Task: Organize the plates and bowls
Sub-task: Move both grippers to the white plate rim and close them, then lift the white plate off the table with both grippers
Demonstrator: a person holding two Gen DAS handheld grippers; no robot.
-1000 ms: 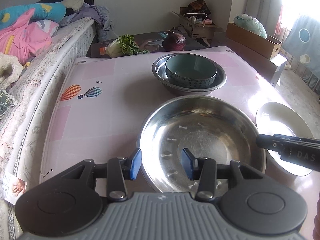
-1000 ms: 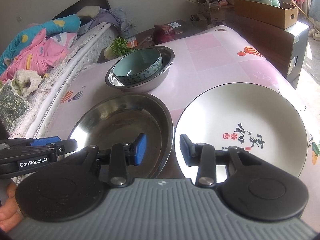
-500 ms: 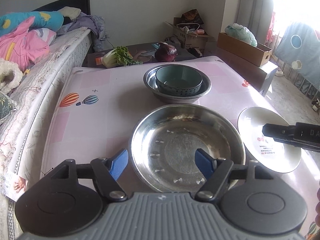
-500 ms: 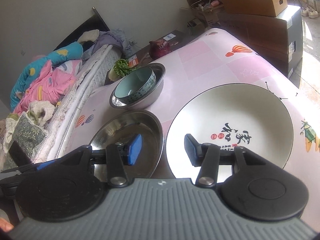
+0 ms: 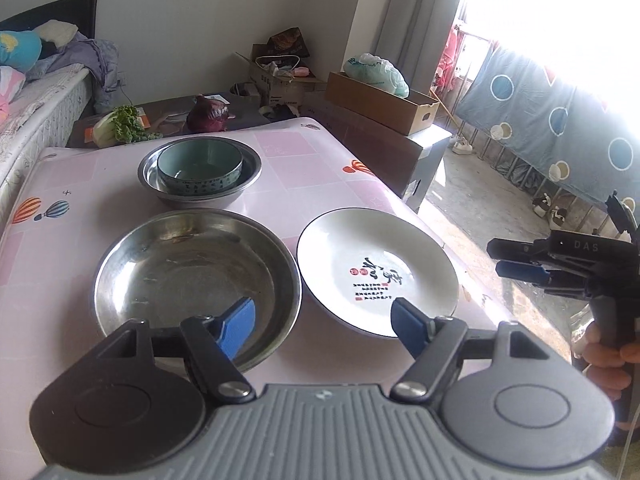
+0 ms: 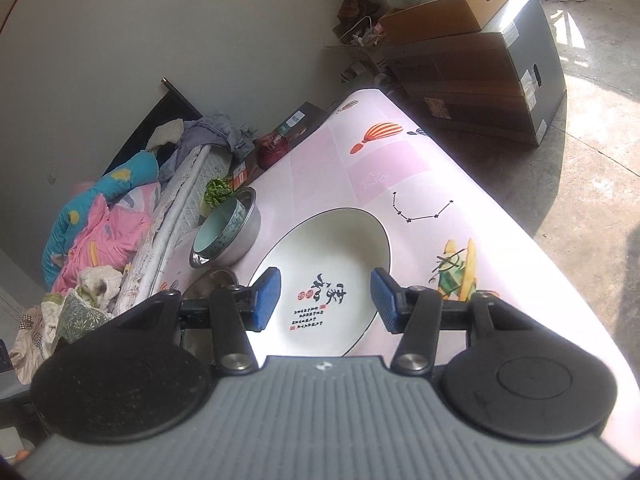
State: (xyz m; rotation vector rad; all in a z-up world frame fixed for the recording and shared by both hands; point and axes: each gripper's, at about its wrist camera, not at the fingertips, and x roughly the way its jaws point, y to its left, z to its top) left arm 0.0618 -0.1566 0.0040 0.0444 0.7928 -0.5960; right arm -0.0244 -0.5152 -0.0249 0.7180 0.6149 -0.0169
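**Plate and bowls on pink table, both grippers empty**

White plate [image 5: 378,270] round, shallow, thin dark rim, black calligraphy and red seals printed near centre. Lying flat on pink table [image 5: 304,168], face up, no long axis to speak of; printed text reading toward the near edge. Just right of steel basin [image 5: 196,280], rims nearly touching. Basin wide, shiny, empty. Behind it, smaller steel bowl [image 5: 200,184] holding teal ceramic bowl [image 5: 200,164] nested upright inside; teal bowl empty.

Left gripper [image 5: 324,326] low over near table edge, jaws wide apart, having just been opening, nothing between. Right gripper [image 6: 324,300] tilted, above the plate's near rim, jaws apart after just opening, pads clear of the plate.
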